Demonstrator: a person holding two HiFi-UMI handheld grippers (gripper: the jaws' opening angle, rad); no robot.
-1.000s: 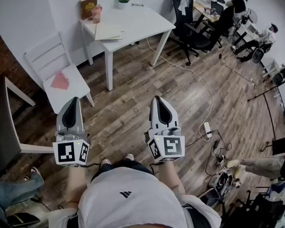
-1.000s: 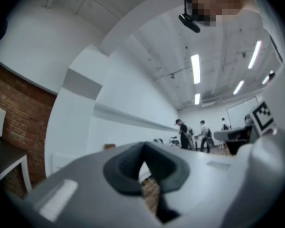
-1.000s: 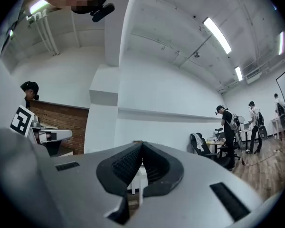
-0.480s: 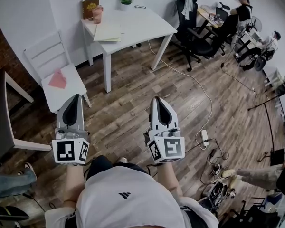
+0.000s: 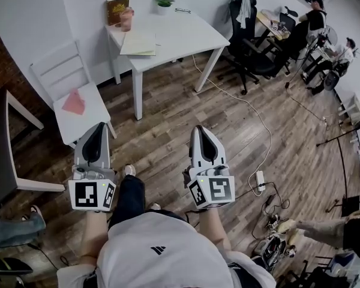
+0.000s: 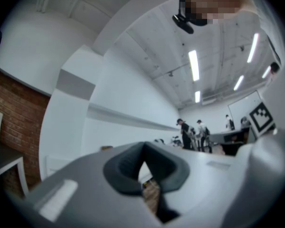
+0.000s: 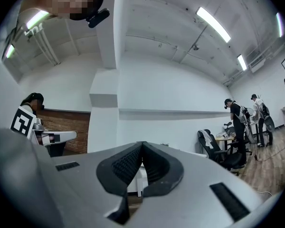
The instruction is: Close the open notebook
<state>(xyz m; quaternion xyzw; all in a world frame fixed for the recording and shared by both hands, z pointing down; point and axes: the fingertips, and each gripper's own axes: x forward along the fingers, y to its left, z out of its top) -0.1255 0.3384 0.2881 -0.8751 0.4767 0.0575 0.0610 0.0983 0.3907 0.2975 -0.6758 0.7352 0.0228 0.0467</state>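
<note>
The open notebook (image 5: 138, 42) lies flat with pale pages on the white table (image 5: 186, 35) at the far side of the room, well ahead of both grippers. My left gripper (image 5: 98, 128) and right gripper (image 5: 203, 131) are held side by side at waist height over the wooden floor, pointing toward the table. Both are shut with nothing between their jaws. In the left gripper view the left gripper (image 6: 143, 148) has its pads meeting at the tips, and in the right gripper view the right gripper (image 7: 141, 147) does too.
A white chair (image 5: 95, 110) with a pink item (image 5: 75, 102) stands left of the table. On the table are a brown book (image 5: 117, 9), a pink cup (image 5: 126, 18) and a small plant (image 5: 164, 3). A cable (image 5: 252, 110) and power strip (image 5: 261, 180) lie on the floor at right, near an office chair (image 5: 252, 35).
Both grippers have been carried forward across the floor toward the table, still shut and empty. The person's leg has stepped forward between them.
</note>
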